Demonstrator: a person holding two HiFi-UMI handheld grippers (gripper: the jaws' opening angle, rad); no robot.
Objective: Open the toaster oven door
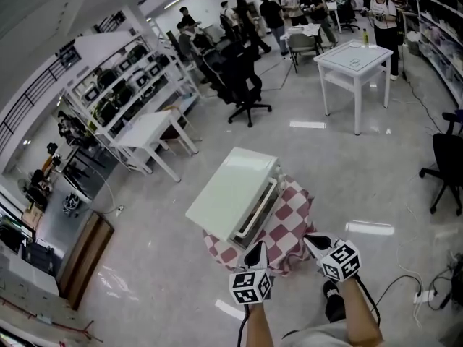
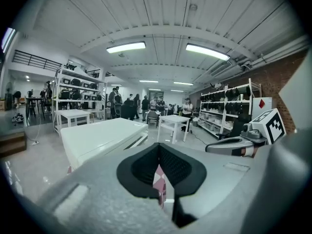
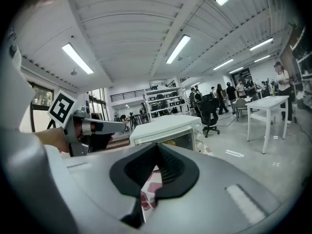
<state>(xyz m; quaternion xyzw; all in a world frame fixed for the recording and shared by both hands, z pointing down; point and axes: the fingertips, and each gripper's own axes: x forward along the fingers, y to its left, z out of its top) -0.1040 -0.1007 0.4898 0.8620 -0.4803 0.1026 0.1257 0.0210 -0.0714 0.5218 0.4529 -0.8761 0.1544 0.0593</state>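
Approach looks to be the step in hand. In the head view the toaster oven (image 1: 233,186) sits at centre frame on a small table draped in a red-and-white checkered cloth (image 1: 293,219), with its door (image 1: 255,210) shut and the long handle running along the front that faces lower right. The left gripper (image 1: 257,248) and right gripper (image 1: 312,241) hover at the bottom of the frame, near the cloth's lower edge but apart from the oven. In the left gripper view the left gripper (image 2: 159,152) has its jaws pressed together with nothing between them — only cloth shows below. The oven's (image 2: 97,138) pale top fills the left middle. In the right gripper view the right gripper (image 3: 157,152) is likewise closed and empty, with the oven's (image 3: 168,130) glass front and knobs straight ahead at centre. Next, I judge, one gripper must spread its jaws, reach the handle, close on it and draw it outward. Nothing stands between grippers and door. A white table (image 1: 354,60), an office chair (image 1: 242,78), shelving (image 1: 134,74) and several people are well apart in the upper frame.
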